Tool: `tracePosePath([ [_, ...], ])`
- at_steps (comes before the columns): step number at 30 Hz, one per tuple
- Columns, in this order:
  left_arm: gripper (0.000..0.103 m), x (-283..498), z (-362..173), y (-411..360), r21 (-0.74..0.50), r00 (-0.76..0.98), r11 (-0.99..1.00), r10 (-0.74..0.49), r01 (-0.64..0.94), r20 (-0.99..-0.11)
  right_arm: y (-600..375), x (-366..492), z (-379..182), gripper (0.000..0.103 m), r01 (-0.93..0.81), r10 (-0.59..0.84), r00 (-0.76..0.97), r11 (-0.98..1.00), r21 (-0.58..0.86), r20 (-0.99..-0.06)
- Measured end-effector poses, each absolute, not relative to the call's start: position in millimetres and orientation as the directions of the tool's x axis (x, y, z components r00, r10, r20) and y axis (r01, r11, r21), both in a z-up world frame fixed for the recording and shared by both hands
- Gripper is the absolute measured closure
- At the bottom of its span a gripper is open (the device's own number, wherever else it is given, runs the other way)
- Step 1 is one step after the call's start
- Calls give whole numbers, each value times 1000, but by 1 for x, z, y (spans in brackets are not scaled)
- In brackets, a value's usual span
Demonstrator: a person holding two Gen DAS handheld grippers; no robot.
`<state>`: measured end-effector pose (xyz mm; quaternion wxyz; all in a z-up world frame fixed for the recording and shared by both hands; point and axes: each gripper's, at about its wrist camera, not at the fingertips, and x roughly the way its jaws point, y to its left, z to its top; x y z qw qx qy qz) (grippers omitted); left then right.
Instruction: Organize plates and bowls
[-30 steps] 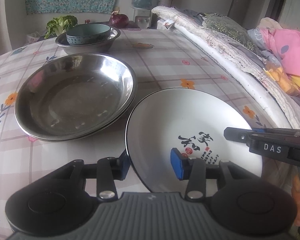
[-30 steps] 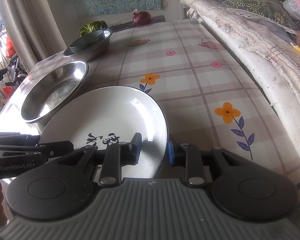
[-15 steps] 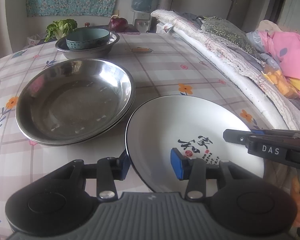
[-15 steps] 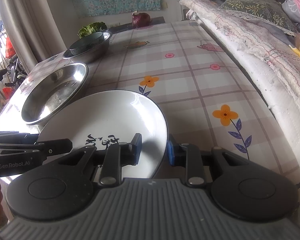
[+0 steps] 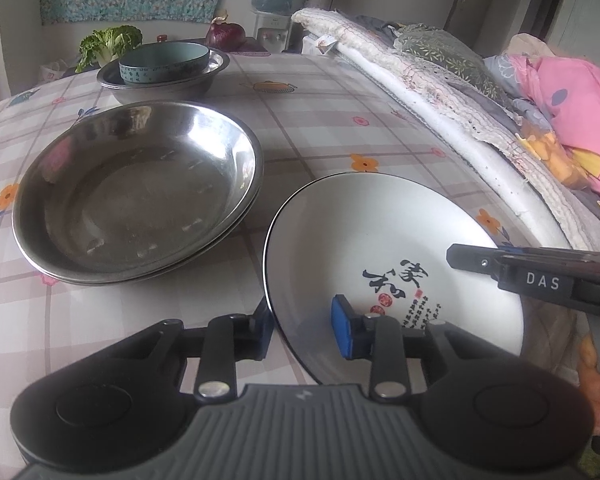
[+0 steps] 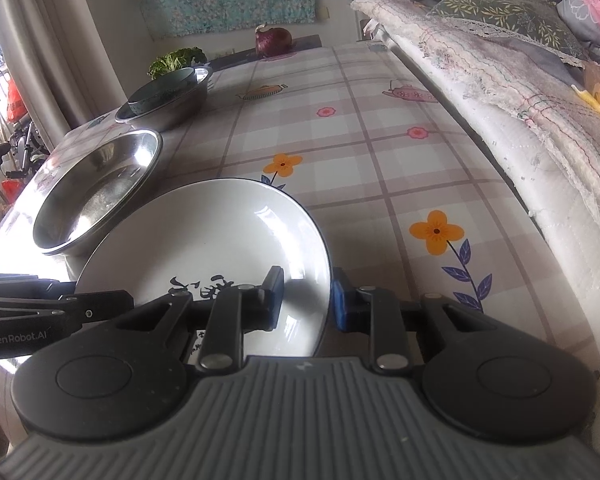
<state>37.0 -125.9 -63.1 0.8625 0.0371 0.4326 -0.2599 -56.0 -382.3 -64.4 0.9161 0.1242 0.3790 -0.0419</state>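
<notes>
Sorting Nearly Complete: White Plate in Both Tongs

Holding the white plate (image 5: 384,248) from two sides, the person keeps it at 5 o'clock in the left wrist view, low over the worktop (image 5: 324,120). The plate looks tilted, its rim at 9 o'clock lower than the far side; whether any part touches the cloth cannot be told.

Tongs state:
- The left tongs (image 5: 304,326) straddle the plate's near-left rim. Their jaws have just been closing, with the rim between them. One blue pad lies over the inner face, the other sits outside the rim; a gap appears to remain, so a firm grip is not yet confirmed.
- The right tongs (image 6: 306,298) are closed on the plate's near-right rim, one pad inside and one pad outside.

Completed, as judged from the layout:
- Two steel plates (image 5: 136,196) are nested at 9 o'clock of the white plate, just beside it.
- A green bowl (image 5: 164,62) sits inside a steel bowl (image 5: 160,86) at 11 o'clock, further back.

Remaining, as judged:
- The white plate is the only dish not stacked. The probable destination is the steel plate stack.
- A secure left-side grip should precede any lift, since a glazed rim may slip.
</notes>
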Motion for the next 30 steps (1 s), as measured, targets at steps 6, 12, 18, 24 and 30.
tracePosePath([
  [6,71,36,-62,-128,-148,498,869,-402,472,-768,-379,-53,-65,75,159,15,710,971,181,-704],
  [12,72,29,-58,-125,-135,496,878,-379,459,-781,-379,-55,-64,77,138,39,713,971,194,-700],
  [18,71,26,-59,-124,-133,497,879,-378,458,-781,-378,-54,-66,77,130,48,715,971,200,-697],
  [24,64,30,-60,-126,-141,489,873,-388,468,-781,-376,-62,-65,75,109,54,711,977,185,-701],
  [30,64,28,-59,-126,-152,485,873,-394,464,-781,-374,-63,-66,75,100,51,717,979,175,-695],
])
